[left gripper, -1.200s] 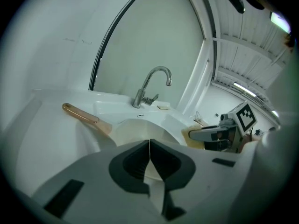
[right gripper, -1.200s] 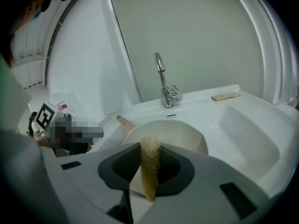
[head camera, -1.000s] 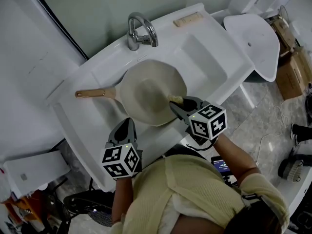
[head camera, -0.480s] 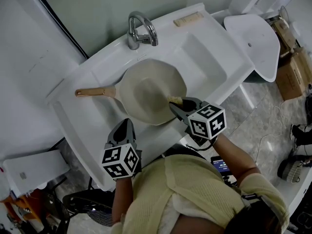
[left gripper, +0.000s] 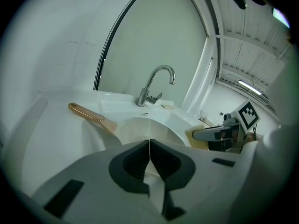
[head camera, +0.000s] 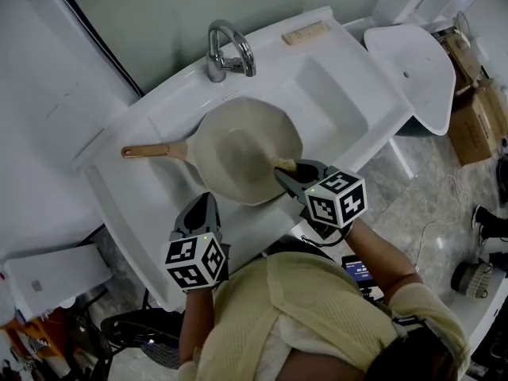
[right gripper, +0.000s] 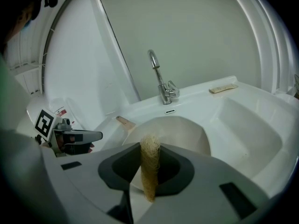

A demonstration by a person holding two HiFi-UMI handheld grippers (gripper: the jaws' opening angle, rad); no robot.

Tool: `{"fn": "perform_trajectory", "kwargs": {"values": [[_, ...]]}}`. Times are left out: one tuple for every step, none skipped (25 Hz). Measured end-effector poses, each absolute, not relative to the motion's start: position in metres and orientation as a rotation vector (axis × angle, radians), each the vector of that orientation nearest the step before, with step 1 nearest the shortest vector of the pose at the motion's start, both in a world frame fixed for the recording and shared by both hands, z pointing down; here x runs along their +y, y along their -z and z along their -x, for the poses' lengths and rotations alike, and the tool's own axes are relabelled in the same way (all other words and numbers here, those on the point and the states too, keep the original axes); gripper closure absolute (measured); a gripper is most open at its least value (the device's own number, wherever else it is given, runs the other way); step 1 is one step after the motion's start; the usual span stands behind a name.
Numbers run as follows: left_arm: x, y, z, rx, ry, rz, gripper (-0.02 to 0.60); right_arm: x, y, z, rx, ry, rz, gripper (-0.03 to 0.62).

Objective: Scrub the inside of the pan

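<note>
In the white sink (head camera: 341, 105), the pan (head camera: 238, 145) lay open side up. Its wooden handle (head camera: 149, 151) pointed out to the left over the ledge, and the tap (head camera: 228, 50) stood just behind it. The left gripper (head camera: 202, 205) hovered at the near edge of the sink, just short of the pan's rim. Its jaws were pressed together with nothing between them. At the pan's right side, the right gripper (head camera: 286, 173) was clamped on a straw-coloured fibre scrubber (head camera: 284, 163). The tip of the scrubber reached over the rim onto the inner wall.

To scrub well, the scrubber probably needed to go lower and press flat, then sweep in circles from the wall down across the base. The pan looked free to slide or spin in the smooth basin. The idle left gripper could likely steady it by the handle or the near rim.

No brand or label could be read anywhere. The cubes on both grippers carried only black-and-white square markers. A small tan bar (head camera: 305, 32) at the back of the sink showed no print. The cardboard box (head camera: 475, 113) on the floor to the far right was too small to make out any lettering.
</note>
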State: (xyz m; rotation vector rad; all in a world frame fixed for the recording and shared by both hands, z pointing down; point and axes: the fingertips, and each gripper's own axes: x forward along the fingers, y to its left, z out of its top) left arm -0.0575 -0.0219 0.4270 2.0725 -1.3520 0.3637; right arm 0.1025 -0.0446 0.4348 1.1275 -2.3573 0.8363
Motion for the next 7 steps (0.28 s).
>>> {"fn": "perform_trajectory", "kwargs": {"values": [[-0.0218, -0.4275, 0.0572, -1.349, -0.367, -2.073, 0.525, -0.0448, -0.435, -0.1019, -2.358, -0.839, -1.126, 0.508], [-0.0215, -0.428, 0.057, -1.346, -0.371, -2.073, 0.525, -0.0448, -0.4352, -0.1013, -2.358, -0.841, -1.124, 0.508], [-0.0211, -0.4285, 0.0567, -1.342, -0.373, -2.073, 0.525, -0.0447, -0.4355, -0.1007, -2.359, -0.842, -1.121, 0.508], [-0.0208, -0.4287, 0.0565, -1.337, -0.374, -2.074, 0.525, -0.0447, -0.4357, -0.1001, -2.36, -0.843, -1.118, 0.508], [-0.0207, -0.4287, 0.0562, -1.334, -0.373, -2.075, 0.525, -0.0446, -0.436, -0.0995, -2.362, -0.843, -1.114, 0.508], [-0.0206, -0.4286, 0.056, -1.33, -0.373, -2.077, 0.525, -0.0445, -0.4362, -0.0988, -2.364, -0.844, -1.109, 0.508], [-0.0206, -0.4284, 0.0558, -1.327, -0.372, -2.079, 0.525, -0.0445, -0.4364, -0.0981, -2.366, -0.844, -1.105, 0.508]]}}
